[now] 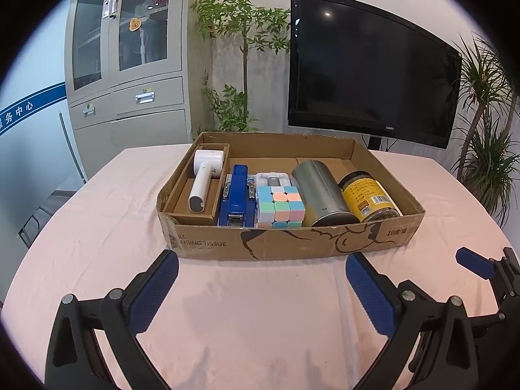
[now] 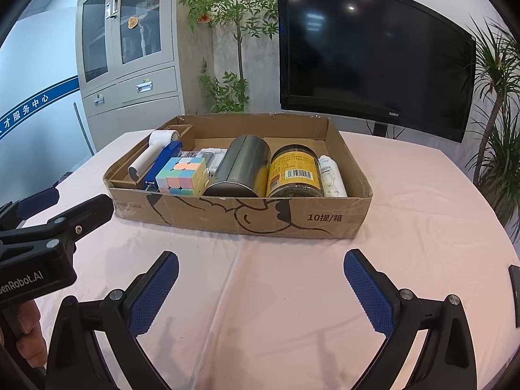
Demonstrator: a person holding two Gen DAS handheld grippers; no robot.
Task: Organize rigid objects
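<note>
A shallow cardboard box (image 1: 292,242) (image 2: 247,217) sits on the pink tablecloth. Side by side in it lie a white handheld fan (image 1: 203,178) (image 2: 146,157), a blue stapler (image 1: 236,195) (image 2: 164,161), a pastel puzzle cube (image 1: 281,206) (image 2: 182,175), a metal tin (image 1: 320,193) (image 2: 240,165), a yellow-labelled jar (image 1: 369,196) (image 2: 295,172) and a white bottle (image 2: 331,175). My left gripper (image 1: 261,276) is open in front of the box with nothing between its fingers. My right gripper (image 2: 260,274) is open too, to the right of the left one.
A white case (image 1: 272,178) lies behind the cube. A black monitor (image 1: 370,68) stands behind the table, with plants and a grey cabinet (image 1: 126,52) further back. A dark object (image 2: 515,279) lies at the table's right edge. A hand (image 2: 27,334) holds the left gripper.
</note>
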